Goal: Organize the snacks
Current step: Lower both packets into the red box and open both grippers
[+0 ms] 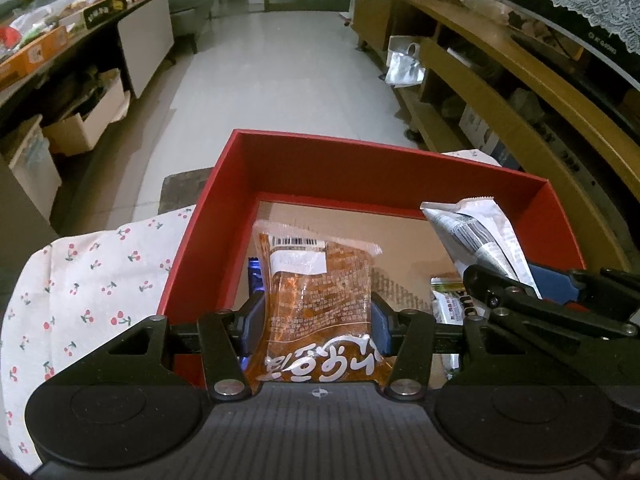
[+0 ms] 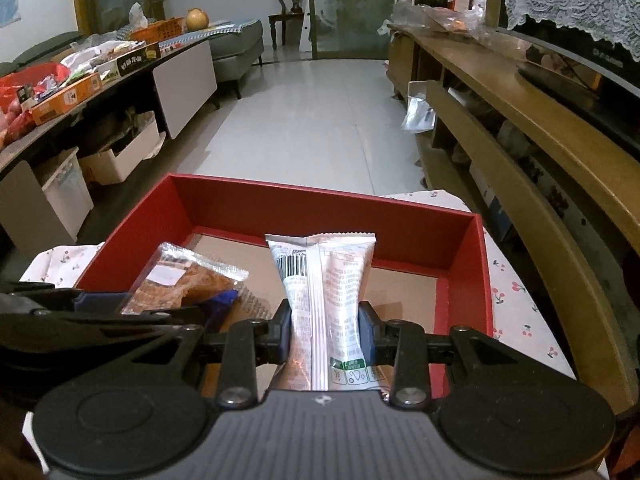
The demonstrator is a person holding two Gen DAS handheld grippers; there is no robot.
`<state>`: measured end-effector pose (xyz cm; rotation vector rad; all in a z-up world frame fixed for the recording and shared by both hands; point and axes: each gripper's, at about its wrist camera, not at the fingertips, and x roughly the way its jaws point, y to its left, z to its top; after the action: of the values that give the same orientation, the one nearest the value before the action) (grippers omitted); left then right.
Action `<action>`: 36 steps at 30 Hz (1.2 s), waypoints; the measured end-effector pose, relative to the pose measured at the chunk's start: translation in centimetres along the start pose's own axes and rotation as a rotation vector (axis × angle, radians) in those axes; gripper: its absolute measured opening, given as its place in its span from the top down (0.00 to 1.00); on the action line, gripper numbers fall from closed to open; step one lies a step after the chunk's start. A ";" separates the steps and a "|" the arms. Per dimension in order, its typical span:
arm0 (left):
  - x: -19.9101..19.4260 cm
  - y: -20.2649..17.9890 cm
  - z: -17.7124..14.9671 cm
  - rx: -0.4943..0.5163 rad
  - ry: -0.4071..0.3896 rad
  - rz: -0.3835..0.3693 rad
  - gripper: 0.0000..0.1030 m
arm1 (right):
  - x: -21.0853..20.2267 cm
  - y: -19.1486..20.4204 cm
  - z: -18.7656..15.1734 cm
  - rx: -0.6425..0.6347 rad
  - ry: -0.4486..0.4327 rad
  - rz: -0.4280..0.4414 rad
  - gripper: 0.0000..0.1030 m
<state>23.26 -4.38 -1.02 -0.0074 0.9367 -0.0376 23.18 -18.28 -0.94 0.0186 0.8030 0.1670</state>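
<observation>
My left gripper (image 1: 316, 320) is shut on a clear brown snack packet (image 1: 316, 284) with white Korean lettering and holds it over the red box (image 1: 340, 160). My right gripper (image 2: 325, 330) is shut on a white snack packet (image 2: 326, 280) with a barcode and holds it over the same red box (image 2: 320, 204). The white packet also shows in the left wrist view (image 1: 480, 236), at the right. The brown packet also shows in the right wrist view (image 2: 184, 280), at the left. Other small wrapped snacks (image 1: 448, 300) lie on the box's cardboard floor.
The box stands on a cherry-print cloth (image 1: 92, 280). A wooden shelf unit (image 2: 520, 128) runs along the right. A cluttered counter (image 2: 80, 80) with boxes and bags runs along the left. White tiled floor (image 2: 320, 120) lies beyond the box.
</observation>
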 end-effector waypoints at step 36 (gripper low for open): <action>-2.3 0.2 0.2 0.002 -0.047 -0.006 0.20 | -0.7 -0.3 0.2 -0.016 -0.023 -0.062 0.42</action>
<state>22.08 -4.12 0.89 -0.0093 0.8896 -0.0438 22.87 -18.69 -0.32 -0.0192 0.7785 0.1147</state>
